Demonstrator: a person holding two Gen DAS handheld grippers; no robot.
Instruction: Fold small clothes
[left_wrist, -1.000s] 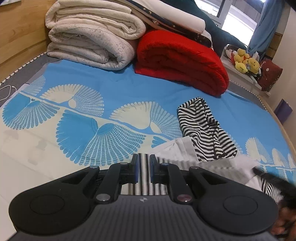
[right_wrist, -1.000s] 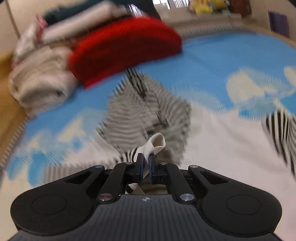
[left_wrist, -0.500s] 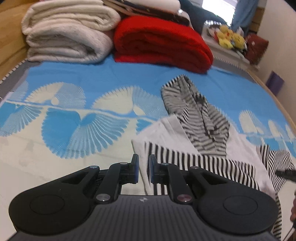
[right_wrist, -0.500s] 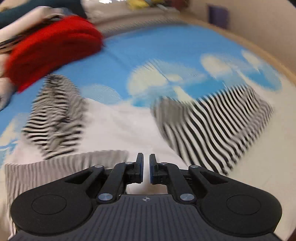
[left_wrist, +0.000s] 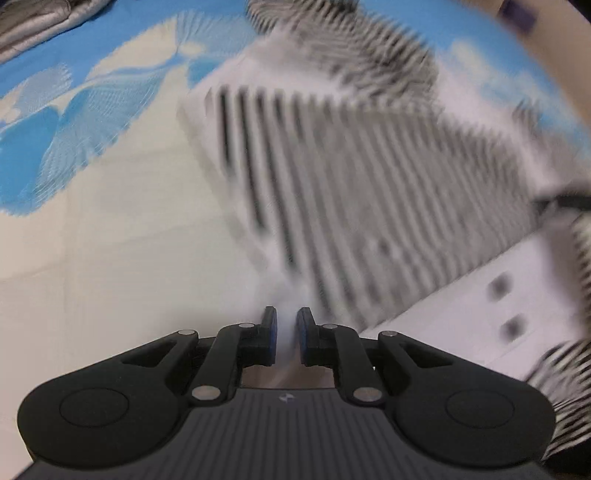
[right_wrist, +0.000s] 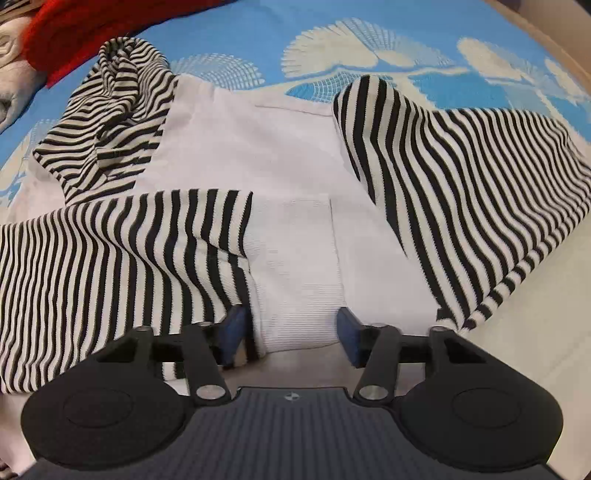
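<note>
A small hooded garment lies on the bed, with a white body (right_wrist: 258, 147), a black-and-white striped hood (right_wrist: 110, 103) and striped sleeves. One sleeve (right_wrist: 129, 251) is folded across the body; the other (right_wrist: 461, 177) lies spread to the right. My right gripper (right_wrist: 291, 317) hangs over the white hem with its jaws opening wide. The hem lies between them, unpressed. In the blurred left wrist view, my left gripper (left_wrist: 287, 315) is low over the striped garment (left_wrist: 351, 166). Its narrow jaws are starting to open, with white cloth still in the gap.
The blue bedspread (right_wrist: 369, 37) with white fan patterns lies under everything and also shows at the left (left_wrist: 74, 110). A red folded blanket (right_wrist: 74, 29) sits at the far left, with a pale blanket (left_wrist: 29, 22) beside it. A wooden bed edge (right_wrist: 546, 26) runs along the right.
My right gripper let go of the white cuff, swung over the garment's middle and opened wide. My left gripper dropped and tilted down, close to the garment.
</note>
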